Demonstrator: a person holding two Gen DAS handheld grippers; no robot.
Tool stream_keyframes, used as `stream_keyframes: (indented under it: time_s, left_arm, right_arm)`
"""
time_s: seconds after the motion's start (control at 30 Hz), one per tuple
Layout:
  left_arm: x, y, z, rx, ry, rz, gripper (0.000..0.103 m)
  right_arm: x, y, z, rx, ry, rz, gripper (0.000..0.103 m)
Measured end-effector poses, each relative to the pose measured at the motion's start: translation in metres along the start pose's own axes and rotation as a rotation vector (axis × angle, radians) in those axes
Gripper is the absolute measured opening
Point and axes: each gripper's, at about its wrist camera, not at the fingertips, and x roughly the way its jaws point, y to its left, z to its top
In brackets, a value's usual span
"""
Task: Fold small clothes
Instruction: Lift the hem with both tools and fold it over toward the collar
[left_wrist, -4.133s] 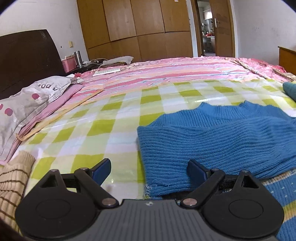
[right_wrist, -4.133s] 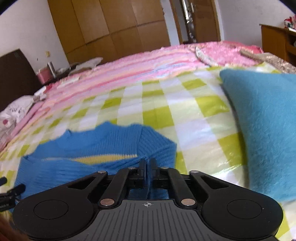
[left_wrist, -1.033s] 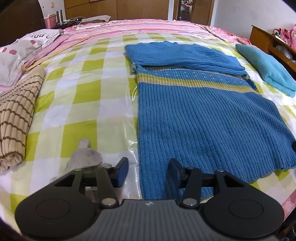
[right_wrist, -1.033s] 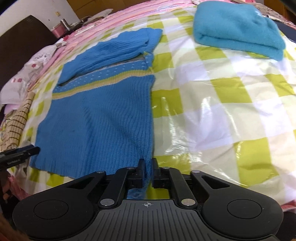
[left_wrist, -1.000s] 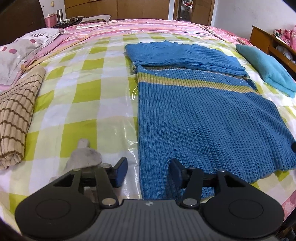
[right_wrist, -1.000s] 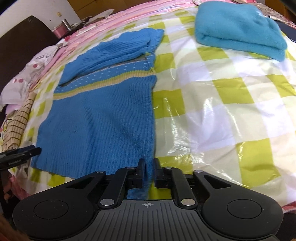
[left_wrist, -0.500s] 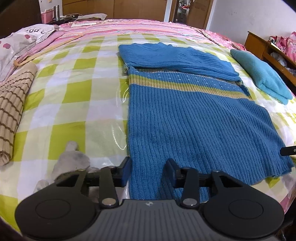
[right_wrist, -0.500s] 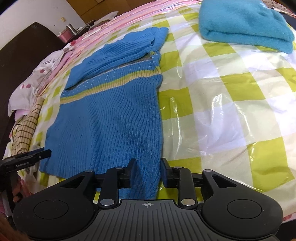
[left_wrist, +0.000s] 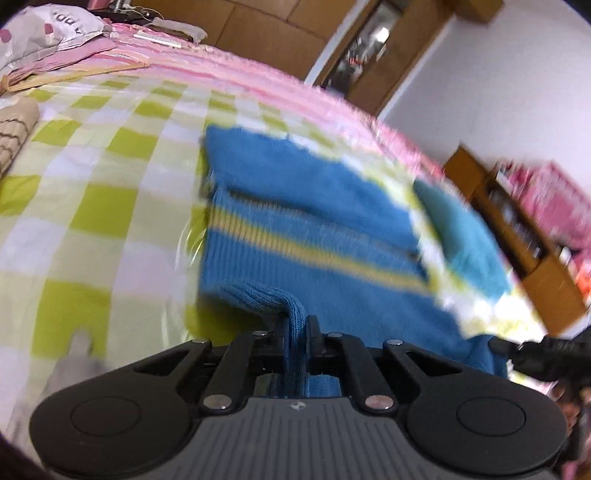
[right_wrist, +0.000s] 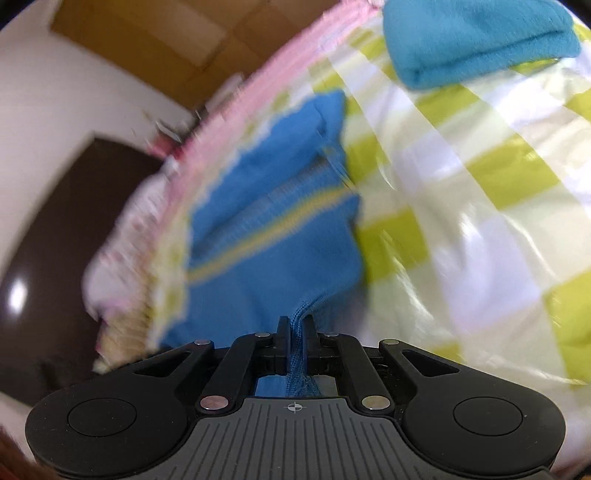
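Observation:
A blue knitted sweater (left_wrist: 314, 243) with a yellow stripe lies on the green-and-white checked bed cover, its sleeves folded across the top. My left gripper (left_wrist: 297, 326) is shut on the sweater's near hem at its left corner, the knit bunched up between the pads. In the right wrist view the same blue sweater (right_wrist: 273, 236) runs away from me, and my right gripper (right_wrist: 296, 326) is shut on its hem at the right corner. Both corners are lifted off the cover. The right gripper's tip (left_wrist: 532, 354) shows at the right edge of the left wrist view.
A folded teal garment (right_wrist: 476, 40) lies on the bed to the right of the sweater, also seen as the teal garment (left_wrist: 461, 236). A striped beige garment (left_wrist: 14, 136) lies at the left. Pillows (left_wrist: 48, 33), a dark headboard (right_wrist: 55, 229) and a wooden shelf (left_wrist: 524, 236) ring the bed.
Both grippers have shut on the sweater's near hem, after standing open around it. Both have rolled and lifted, raising the hem off the cover; the views are now tilted and blurred.

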Motion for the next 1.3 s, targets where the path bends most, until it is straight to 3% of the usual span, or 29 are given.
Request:
stream_keyframes:
  time_s: [0.27,0.43,0.6,0.9,1.1,1.3]
  left_arm:
    - [0.025,0.002,0.071,-0.041,-0.138,-0.052,0.014]
    - [0.052,0.013,0.113,-0.063,-0.205,-0.036,0.014]
    - [0.090,0.031,0.142,-0.093,-0.215,0.013,0.014]
    - [0.130,0.057,0.152,-0.191,-0.162,0.052,0.014]
    - [0.117,0.062,0.152,-0.235,-0.219,0.079,0.014]
    - [0.088,0.038,0.147,-0.103,-0.299,0.131,0.014]
  right_arm:
    - [0.019,0.016,0.064,0.079,-0.179,0.173,0.006]
    - [0.047,0.014,0.111,0.119,-0.257,0.177,0.006]
    - [0.083,0.006,0.150,0.174,-0.301,0.162,0.006]
    - [0.141,-0.015,0.183,0.223,-0.277,0.040,0.007]
    - [0.144,-0.017,0.184,0.215,-0.270,0.035,0.011]
    - [0.139,-0.012,0.187,0.201,-0.285,0.069,0.022]
